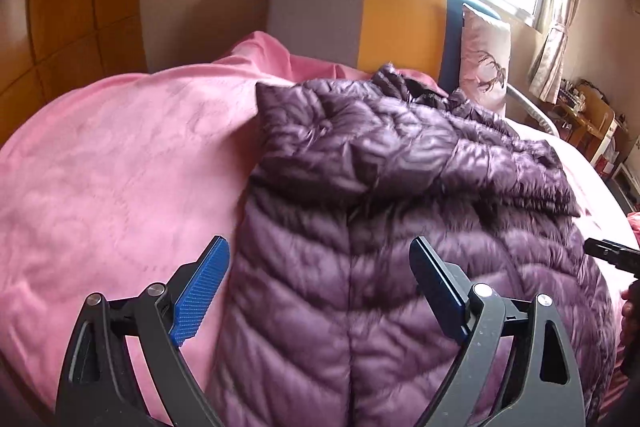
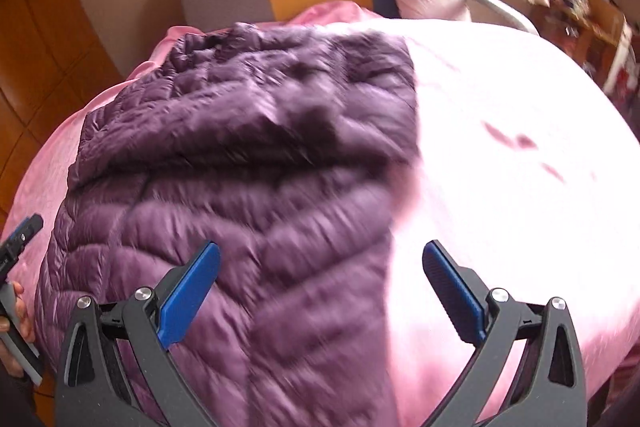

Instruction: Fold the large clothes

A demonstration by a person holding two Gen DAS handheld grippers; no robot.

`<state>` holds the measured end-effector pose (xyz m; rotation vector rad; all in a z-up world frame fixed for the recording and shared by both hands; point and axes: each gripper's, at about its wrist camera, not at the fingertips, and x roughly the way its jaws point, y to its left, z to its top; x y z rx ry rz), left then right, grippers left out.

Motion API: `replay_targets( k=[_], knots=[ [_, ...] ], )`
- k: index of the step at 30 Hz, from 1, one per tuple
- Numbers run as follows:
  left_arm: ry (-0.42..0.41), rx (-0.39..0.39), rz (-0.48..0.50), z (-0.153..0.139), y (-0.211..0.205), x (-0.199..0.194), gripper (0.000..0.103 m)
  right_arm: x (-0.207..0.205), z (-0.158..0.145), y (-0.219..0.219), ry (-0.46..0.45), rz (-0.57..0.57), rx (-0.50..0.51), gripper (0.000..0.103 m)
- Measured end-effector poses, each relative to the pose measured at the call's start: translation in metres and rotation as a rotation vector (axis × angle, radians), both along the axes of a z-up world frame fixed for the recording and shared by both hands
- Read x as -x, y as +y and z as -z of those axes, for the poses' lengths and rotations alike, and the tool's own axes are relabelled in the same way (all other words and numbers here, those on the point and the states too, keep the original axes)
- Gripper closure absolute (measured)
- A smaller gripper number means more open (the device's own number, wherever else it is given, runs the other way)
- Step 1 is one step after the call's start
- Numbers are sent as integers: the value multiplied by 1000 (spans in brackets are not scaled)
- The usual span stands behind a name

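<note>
Both sleeves look already folded across the back of the purple quilted jacket point(image 1: 360, 227), which lies on the pink bed cover point(image 1: 100, 187); the lengthwise fold seems next. That calls for gripping the near hem at both corners. The left tool point(image 1: 320, 267) and right tool point(image 2: 320, 267) stand wide and hold nothing. The jacket is puffy, glossy and stitched in chevrons.

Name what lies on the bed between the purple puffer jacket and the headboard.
Only rumpled pink bedding lies between the purple puffer jacket and the headboard. The left wrist view shows this best.
</note>
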<state>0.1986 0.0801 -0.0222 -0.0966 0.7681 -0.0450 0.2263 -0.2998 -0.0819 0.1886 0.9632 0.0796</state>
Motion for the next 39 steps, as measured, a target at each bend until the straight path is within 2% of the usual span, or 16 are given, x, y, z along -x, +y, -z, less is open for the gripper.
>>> replay_targets(
  k=[6, 9, 15, 18, 21, 25, 30, 35, 39],
  knots=[
    [37, -7, -3, 13, 6, 26, 13, 35, 17, -30, 45, 33, -111, 2],
    [52, -23, -11, 20, 8, 36, 13, 49, 18, -36, 35, 26, -142, 2],
    [91, -27, -21, 34, 11, 49, 13, 67, 19, -28, 35, -5, -182, 2],
    [116, 1, -36, 44, 16, 61, 13, 76, 21, -25, 38, -23, -198, 2],
    [113, 48, -58, 50, 23, 77, 12, 86, 22, -21, 38, -36, -204, 2],
    [102, 32, -50, 48, 27, 100, 12, 99, 25, -20, 52, -57, -225, 2],
    [166, 158, -14, 50, 47, 127, 17, 120, 33, -24, 101, -99, -301, 2],
    [240, 213, 42, 68, 52, 155, 17, 146, 40, -25, 117, -157, -362, 2],
    [244, 277, 54, 70, 56, 157, 19, 155, 44, -28, 130, -163, -397, 2]
  ],
)
